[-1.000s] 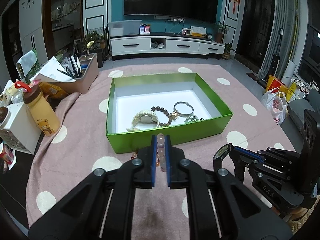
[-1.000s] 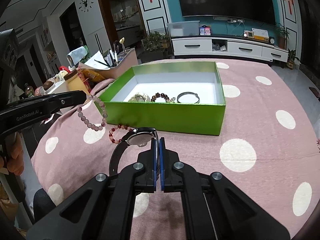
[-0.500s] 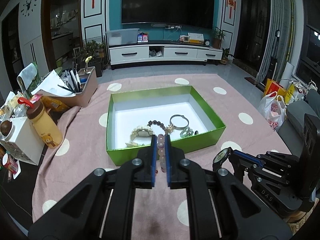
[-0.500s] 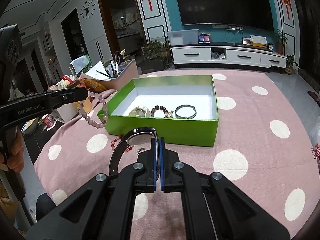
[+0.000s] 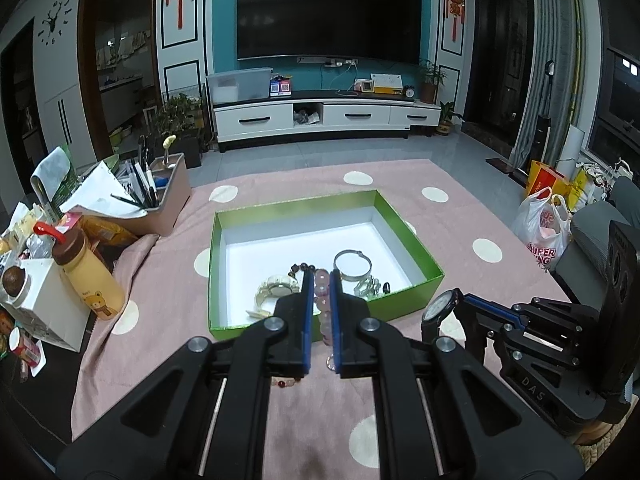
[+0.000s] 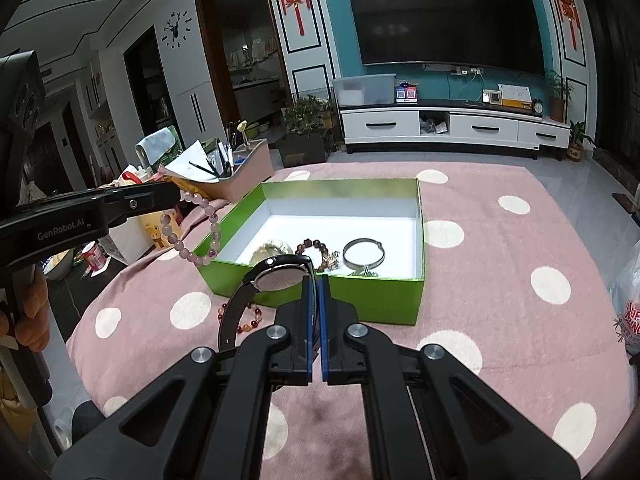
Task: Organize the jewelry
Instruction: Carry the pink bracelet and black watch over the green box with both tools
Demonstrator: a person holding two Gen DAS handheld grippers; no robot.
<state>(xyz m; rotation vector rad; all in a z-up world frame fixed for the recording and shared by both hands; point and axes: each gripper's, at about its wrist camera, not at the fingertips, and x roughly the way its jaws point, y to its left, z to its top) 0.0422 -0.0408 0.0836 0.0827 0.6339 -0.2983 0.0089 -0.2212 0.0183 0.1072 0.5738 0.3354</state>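
Note:
A green box [image 5: 416,288] [image 6: 320,300] with a white floor holds a pale watch [image 5: 274,286], a dark bead bracelet [image 6: 314,245] and a silver bangle [image 5: 353,266] [image 6: 363,252]. My left gripper [image 5: 321,280] is shut on a pink bead bracelet [image 5: 321,300] [image 6: 200,236] and holds it in the air before the box's near-left side. My right gripper [image 6: 316,280] [image 5: 460,300] is shut on a black watch [image 6: 276,278] [image 5: 440,306], raised in front of the box. A red bead bracelet [image 6: 246,322] lies on the cloth.
The pink polka-dot cloth [image 6: 500,280] covers the table. At the left stand a yellow bear bottle [image 5: 88,276], a white box [image 5: 40,312] and a tan tray of pens and papers [image 5: 160,200]. Shopping bags [image 5: 544,236] sit off the right edge.
Both grippers have risen with their loads and the box now looks farther away. The pink bracelet hangs higher beside the box's left corner.

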